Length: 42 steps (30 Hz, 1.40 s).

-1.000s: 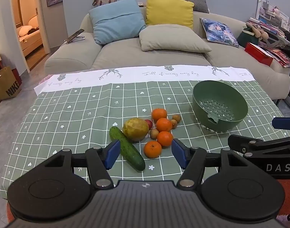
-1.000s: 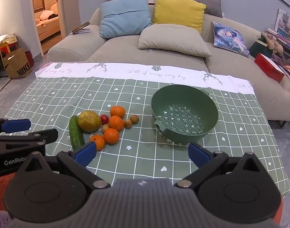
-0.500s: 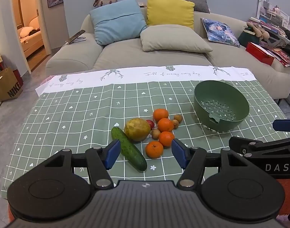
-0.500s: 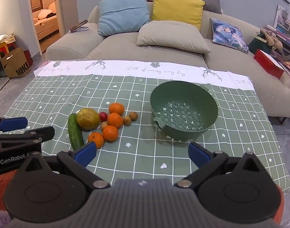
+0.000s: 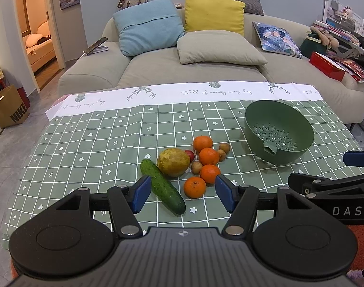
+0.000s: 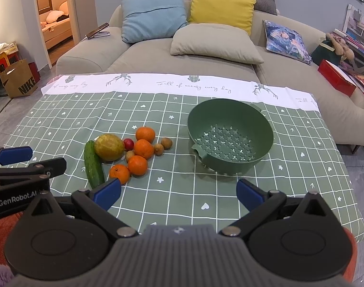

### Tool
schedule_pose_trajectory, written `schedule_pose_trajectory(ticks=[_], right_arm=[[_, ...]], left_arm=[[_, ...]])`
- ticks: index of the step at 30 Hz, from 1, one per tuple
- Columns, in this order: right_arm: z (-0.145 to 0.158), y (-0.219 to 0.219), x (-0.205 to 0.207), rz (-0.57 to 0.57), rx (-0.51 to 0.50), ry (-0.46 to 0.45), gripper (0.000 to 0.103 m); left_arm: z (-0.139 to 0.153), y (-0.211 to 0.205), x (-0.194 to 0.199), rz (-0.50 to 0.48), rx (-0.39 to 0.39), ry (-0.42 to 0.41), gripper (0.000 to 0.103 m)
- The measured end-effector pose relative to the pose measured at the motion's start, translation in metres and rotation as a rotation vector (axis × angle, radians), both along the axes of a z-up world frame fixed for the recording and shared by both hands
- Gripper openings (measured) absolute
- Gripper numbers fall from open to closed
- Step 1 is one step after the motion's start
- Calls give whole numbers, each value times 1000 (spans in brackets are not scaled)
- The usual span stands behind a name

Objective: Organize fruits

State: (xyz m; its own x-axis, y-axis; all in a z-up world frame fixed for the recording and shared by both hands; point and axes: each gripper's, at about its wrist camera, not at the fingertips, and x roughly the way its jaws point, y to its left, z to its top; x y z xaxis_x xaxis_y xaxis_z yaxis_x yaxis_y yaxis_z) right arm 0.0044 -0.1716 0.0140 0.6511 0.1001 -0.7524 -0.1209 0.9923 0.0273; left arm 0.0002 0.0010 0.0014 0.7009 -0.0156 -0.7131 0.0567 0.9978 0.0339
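Your left gripper (image 5: 180, 197) and right gripper (image 6: 178, 192) hang with jaws apart, empty. Beyond them on the checked tablecloth (image 6: 62, 119): dark cucumber (image 5: 163, 189), four glossy oranges (image 5: 208, 156), a yellow-green mango (image 5: 173, 162), small brown fruits, clustered left of the empty green colander (image 6: 229, 131). Nothing has shifted since earlier; only your view has crept slightly.

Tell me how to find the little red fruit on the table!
Look at the green checked tablecloth and find the fruit pile left of the green colander. The red fruit sits between the big yellow-green fruit and the oranges. It is the only red one.
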Motion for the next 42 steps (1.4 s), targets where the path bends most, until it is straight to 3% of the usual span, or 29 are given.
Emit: schedule_pose_trajectory(ticks=[42], right_arm=[[-4,-3,2,-25,7,30,98]], left_arm=[[0,3,-2,3,4,-1,73]])
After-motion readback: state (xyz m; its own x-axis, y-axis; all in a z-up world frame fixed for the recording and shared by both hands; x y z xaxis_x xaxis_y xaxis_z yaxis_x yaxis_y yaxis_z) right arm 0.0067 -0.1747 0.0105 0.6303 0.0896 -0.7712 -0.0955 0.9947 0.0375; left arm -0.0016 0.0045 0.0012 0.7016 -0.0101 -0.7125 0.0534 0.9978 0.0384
